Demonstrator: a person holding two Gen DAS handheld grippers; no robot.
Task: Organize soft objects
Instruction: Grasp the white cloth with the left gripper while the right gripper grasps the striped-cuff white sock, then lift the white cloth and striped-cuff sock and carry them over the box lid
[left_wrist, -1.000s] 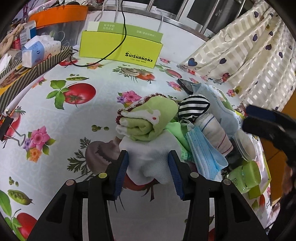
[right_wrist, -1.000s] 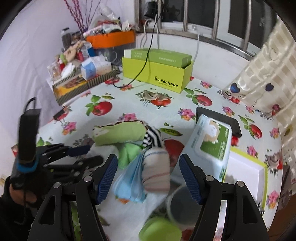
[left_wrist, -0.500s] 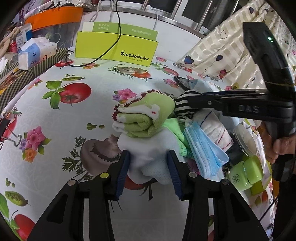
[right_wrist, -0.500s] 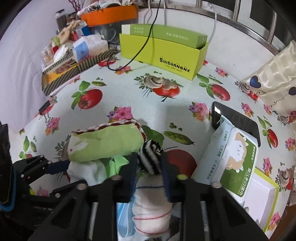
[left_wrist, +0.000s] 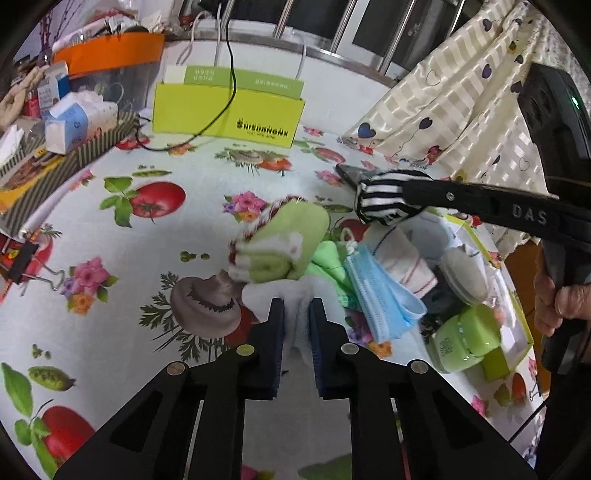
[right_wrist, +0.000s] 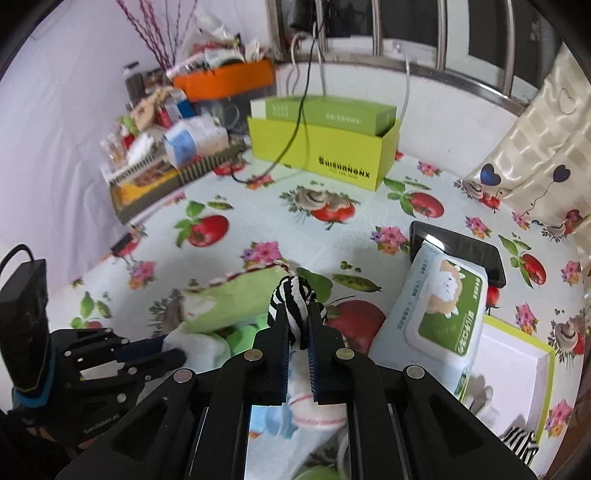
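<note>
A pile of soft things lies mid-table: a rolled green towel (left_wrist: 291, 240), a white cloth (left_wrist: 297, 295), a blue face mask (left_wrist: 380, 291) and a white sock with red stripes (left_wrist: 406, 258). My left gripper (left_wrist: 296, 314) is shut on the white cloth at the pile's near edge. My right gripper (right_wrist: 298, 326) is shut on a black-and-white striped sock (right_wrist: 293, 299) and holds it above the pile; it also shows in the left wrist view (left_wrist: 384, 201).
A yellow-green box (left_wrist: 225, 110) with a black cable stands at the back. A wet-wipes pack (right_wrist: 439, 317) and a phone (right_wrist: 458, 254) lie right of the pile. A green jar (left_wrist: 465, 339) and a white tray (right_wrist: 513, 373) sit right. Clutter fills the far left.
My left gripper has closed on the white cloth. My right gripper came down, closed on the striped sock and lifted it off the pile.
</note>
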